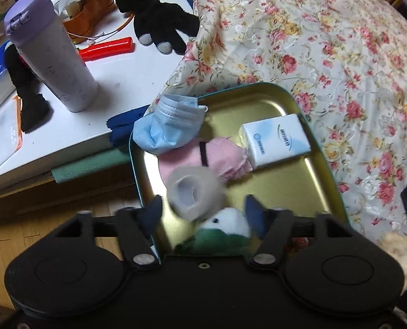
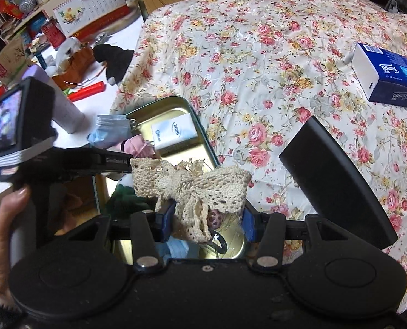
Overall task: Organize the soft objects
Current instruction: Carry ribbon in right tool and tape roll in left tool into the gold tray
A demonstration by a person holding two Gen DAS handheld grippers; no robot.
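The left gripper (image 1: 203, 213) points down into a gold tin (image 1: 293, 192) that lies on the flowered bed (image 1: 340, 54), its jaws spread with nothing pinched; no earlier view shows how they came apart. Between them and a little ahead sits a blurred roll of gauze (image 1: 193, 193), free of both pads, and just behind it, close to the gripper body, a green and white plush (image 1: 225, 227). Further ahead in the tin lie a pink mask (image 1: 225, 159), a white tissue pack (image 1: 277, 139) to its right and a blue mask (image 1: 167, 126) draped over the far left rim. The right gripper (image 2: 207, 219) has its jaws pinching a cream crochet bow (image 2: 192, 183) over the near end of the tin (image 2: 200, 126); the bow fans out ahead of the jaws. Left of them a hand (image 2: 3, 224) grips the other tool's handle. Right of them lies a black case (image 2: 337, 183), and far beyond it a blue tissue box (image 2: 387, 76). A lilac bottle (image 1: 52, 52) and black glove (image 1: 159, 24) rest on the white bench (image 1: 121, 71), far left of the left jaws
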